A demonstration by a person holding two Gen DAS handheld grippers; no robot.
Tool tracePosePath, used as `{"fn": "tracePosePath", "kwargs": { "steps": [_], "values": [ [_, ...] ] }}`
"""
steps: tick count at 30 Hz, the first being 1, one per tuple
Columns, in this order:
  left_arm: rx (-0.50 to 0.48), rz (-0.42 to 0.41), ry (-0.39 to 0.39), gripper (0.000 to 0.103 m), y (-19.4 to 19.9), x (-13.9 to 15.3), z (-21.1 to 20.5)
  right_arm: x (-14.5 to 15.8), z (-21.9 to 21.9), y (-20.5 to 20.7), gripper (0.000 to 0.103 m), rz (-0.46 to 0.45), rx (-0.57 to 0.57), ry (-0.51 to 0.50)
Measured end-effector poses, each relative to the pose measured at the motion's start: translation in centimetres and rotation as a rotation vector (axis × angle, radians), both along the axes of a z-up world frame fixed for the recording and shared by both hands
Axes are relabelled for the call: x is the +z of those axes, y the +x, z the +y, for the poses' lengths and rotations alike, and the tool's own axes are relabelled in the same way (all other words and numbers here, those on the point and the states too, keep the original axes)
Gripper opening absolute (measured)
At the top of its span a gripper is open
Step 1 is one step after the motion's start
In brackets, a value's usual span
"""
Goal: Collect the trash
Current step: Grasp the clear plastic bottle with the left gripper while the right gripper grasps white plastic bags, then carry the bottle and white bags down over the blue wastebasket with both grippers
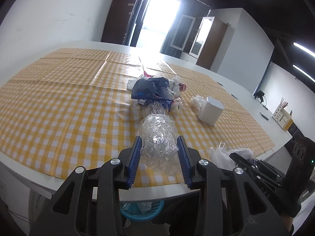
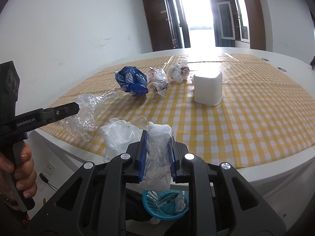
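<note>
Left hand-held gripper pinching crumpled clear plastic film, blue pads pressed into both sides, wad at near edge of yellow-and-white checked tabletop. My right hand-held gripper clamped on white foam-and-clear-plastic wrapper, hanging over tabletop edge. Round turquoise plastic basket below on floor, scraps inside. Farther out on cloth I see: crumpled blue plastic bag, small clear wrapper, white tissue ball, white squarish cup. Bare hand grips left handle.
</note>
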State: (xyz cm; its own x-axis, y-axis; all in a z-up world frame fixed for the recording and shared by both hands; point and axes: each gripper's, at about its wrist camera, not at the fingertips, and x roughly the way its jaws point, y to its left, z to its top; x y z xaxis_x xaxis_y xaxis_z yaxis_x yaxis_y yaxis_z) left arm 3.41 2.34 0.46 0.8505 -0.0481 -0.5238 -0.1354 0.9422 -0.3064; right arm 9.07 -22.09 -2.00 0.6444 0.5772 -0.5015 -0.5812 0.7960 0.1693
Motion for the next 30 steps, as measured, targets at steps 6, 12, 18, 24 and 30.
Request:
{"fn": "tracePosePath", "kwargs": {
  "steps": [6,12,18,24,30],
  "values": [
    [0.005,-0.019,0.020,0.036,-2.3,0.9,-0.4,0.8,-0.1,-1.7,0.018,-0.026,0.021,0.004],
    [0.011,-0.025,0.048,0.036,-4.8,1.2,-0.9,1.6,-0.1,-3.8,0.018,-0.057,0.043,-0.003],
    [0.016,-0.017,0.054,0.036,-7.2,1.0,-1.1,2.0,-0.2,-5.7,0.018,-0.079,0.061,-0.015],
    [0.002,0.004,0.119,0.036,-10.1,0.3,-2.8,1.8,-0.7,-8.0,0.018,-0.084,0.102,-0.046],
    [-0.033,0.040,0.133,0.036,-13.1,-1.4,-4.3,0.2,-1.4,-9.6,0.019,-0.051,0.168,-0.084]
  ]
}}
